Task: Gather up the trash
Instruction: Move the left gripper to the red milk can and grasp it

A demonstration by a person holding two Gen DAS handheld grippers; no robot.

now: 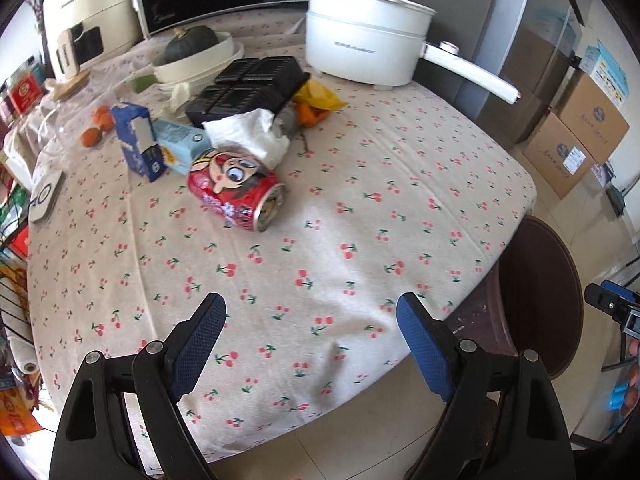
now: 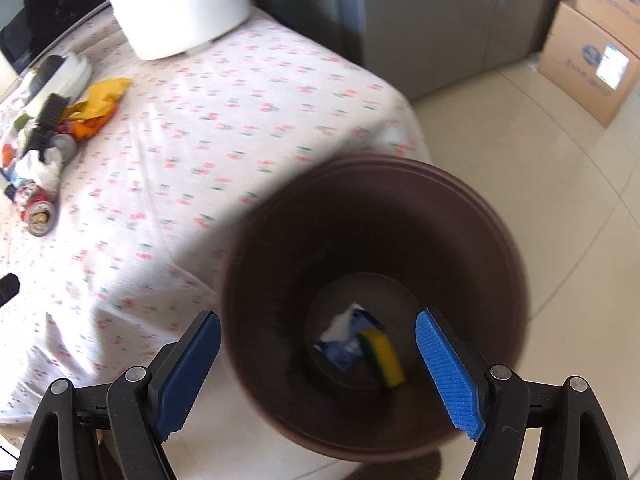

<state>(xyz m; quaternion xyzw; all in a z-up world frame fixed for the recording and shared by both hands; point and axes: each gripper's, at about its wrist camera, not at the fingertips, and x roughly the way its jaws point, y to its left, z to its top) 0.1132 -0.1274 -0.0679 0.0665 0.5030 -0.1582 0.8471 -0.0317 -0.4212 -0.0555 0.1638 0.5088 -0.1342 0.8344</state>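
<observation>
A red cartoon can point(image 1: 236, 190) lies on its side on the cherry-print tablecloth point(image 1: 340, 240), with a crumpled white tissue point(image 1: 252, 132), two blue cartons point(image 1: 138, 142) and a yellow wrapper point(image 1: 318, 96) behind it. My left gripper point(image 1: 310, 336) hangs open over the near part of the cloth, nothing between its fingers. My right gripper point(image 2: 320, 348) stands open above a brown bin point(image 2: 376, 312) beside the table. Inside the bin lie a yellow-green sponge point(image 2: 384, 356) and a blue-white wrapper point(image 2: 346, 336). The can point(image 2: 38, 208) shows blurred at the right wrist view's left edge.
A white electric pot point(image 1: 364, 36) with a long handle, a black tray point(image 1: 248, 88), a bowl holding a dark squash point(image 1: 196, 52) and a microwave stand at the back. Cardboard boxes point(image 1: 576, 136) sit on the tiled floor at right. The brown bin point(image 1: 540, 296) stands off the table's right corner.
</observation>
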